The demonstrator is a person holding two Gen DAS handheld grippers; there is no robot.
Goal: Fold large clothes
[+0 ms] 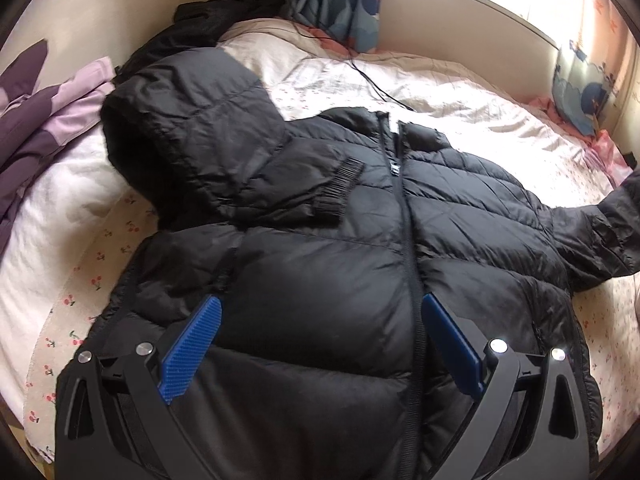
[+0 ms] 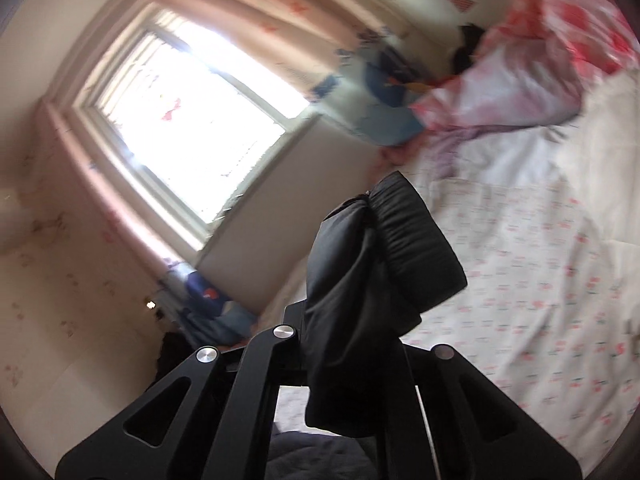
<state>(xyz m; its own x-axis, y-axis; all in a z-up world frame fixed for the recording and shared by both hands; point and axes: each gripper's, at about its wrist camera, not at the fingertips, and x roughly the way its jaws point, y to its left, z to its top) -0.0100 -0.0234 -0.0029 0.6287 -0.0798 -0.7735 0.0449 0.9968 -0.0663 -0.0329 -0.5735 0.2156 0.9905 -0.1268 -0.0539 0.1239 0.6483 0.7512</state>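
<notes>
Blue ribbed pads (image 1: 191, 350) on the left hand-held gripper (image 1: 320, 316), jaws spread wide, nothing between them. It hovers over the lower front of the jacket (image 1: 340, 264); contact with the fabric cannot be told.

Right hand-held gripper (image 2: 360, 312): black jaws closed on the sleeve (image 2: 376, 264), ribbed cuff (image 2: 416, 236) bunched and sticking out past the jaws, lifted off the bed (image 2: 540, 240). Fingertips hidden by the cloth. Right wrist view is tilted and motion-blurred.

Jacket is black, quilted, puffy, lying front up on the bed with the zipper (image 1: 404, 216) closed down the middle. Hood (image 1: 192, 120) spread flat at upper left. One sleeve is folded across the chest, its ribbed cuff (image 1: 340, 188) ending just beside the zipper. The other sleeve (image 1: 600, 224) runs out to the right edge of the left wrist view, raised at its end.

Bed has a white sheet with small red cherry print. Purple bedding (image 1: 44, 116) at far left, another dark garment (image 1: 224, 12) behind the hood, a thin black cable (image 1: 372, 84) across the sheet. Blue patterned pillow (image 1: 580, 96) and pink quilt (image 2: 520, 64) at the head end. Bright window (image 2: 192, 120) with pinkish curtains beyond the bed.
</notes>
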